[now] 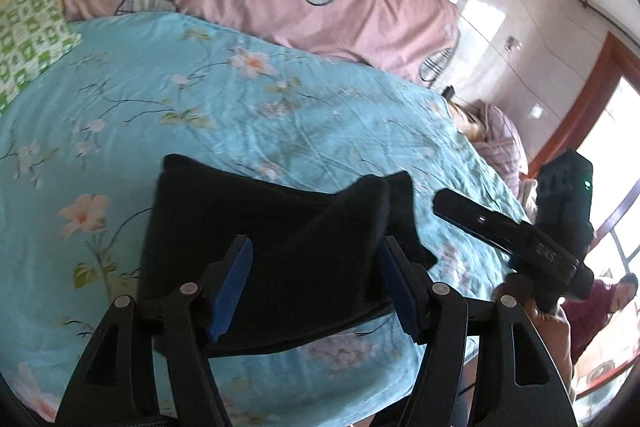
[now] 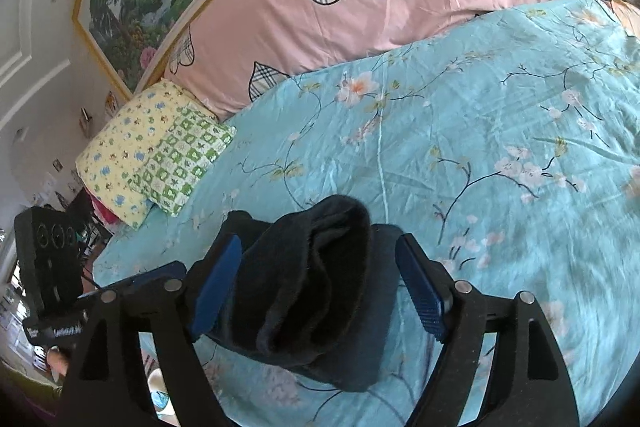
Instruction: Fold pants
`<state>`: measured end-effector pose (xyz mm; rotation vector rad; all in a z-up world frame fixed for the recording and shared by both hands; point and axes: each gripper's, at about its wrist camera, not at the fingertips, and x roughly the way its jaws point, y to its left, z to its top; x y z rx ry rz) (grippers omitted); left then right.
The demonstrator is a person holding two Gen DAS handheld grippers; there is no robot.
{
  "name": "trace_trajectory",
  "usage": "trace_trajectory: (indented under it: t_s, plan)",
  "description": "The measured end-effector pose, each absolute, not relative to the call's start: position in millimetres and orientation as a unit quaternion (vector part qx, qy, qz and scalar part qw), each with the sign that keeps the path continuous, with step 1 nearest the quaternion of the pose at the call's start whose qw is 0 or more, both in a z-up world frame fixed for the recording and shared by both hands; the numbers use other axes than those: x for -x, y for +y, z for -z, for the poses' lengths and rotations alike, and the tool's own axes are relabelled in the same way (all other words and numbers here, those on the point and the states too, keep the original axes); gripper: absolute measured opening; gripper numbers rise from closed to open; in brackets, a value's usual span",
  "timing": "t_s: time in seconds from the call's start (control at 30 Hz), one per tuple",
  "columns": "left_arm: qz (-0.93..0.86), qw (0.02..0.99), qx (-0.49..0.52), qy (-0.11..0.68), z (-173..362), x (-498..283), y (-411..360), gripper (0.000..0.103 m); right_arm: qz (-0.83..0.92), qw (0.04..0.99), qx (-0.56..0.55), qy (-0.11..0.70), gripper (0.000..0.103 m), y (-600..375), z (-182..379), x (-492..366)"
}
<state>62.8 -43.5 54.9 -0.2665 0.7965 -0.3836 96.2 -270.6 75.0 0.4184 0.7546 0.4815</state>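
a folded bundle of soft, fuzzy black pants [image 1: 280, 247] lies on the wrinkled turquoise floral bedsheet [image 1: 200, 115], its top flap curled. both the left gripper [image 1: 316, 283] and right gripper [image 2: 320, 287] hang above it, ribbed blue-padded fingers [image 1: 232, 287] spread wide, gripping nothing.

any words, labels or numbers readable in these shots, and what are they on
None can be read for certain.
Pale marking on the black right gripper body seen from the left wrist: too blurred.
White lettering on the black left gripper body seen from the right wrist: too small.
Black folded pants: no text visible.
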Motion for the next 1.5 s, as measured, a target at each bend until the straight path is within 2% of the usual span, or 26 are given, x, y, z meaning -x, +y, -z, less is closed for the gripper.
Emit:
trace_trajectory:
  t_s: [0.43, 0.7, 0.8, 1.5]
  plan:
    - [0.142, 0.901, 0.168, 0.373, -53.0, -62.7, 6.8, 0.068, -0.201, 0.897, -0.171, 0.355, 0.090, -243.9, -90.8, -80.4]
    - [0.125, 0.900, 0.182, 0.376, -47.5, -63.8, 22.5, 0.069, -0.197, 0.901, -0.148, 0.357, 0.091, -226.9, -94.3, -73.7]
    - [0.119, 0.899, 0.184, 0.380, -44.5, -65.0, 26.6, 0.069, -0.186, 0.903, -0.143, 0.361, 0.098, -224.6, -92.9, -72.7]
    - [0.109, 0.882, 0.194, 0.414, -22.3, -76.5, 31.0, 0.074, -0.151, 0.886, -0.182, 0.400, 0.099, -227.5, -60.8, -76.3]
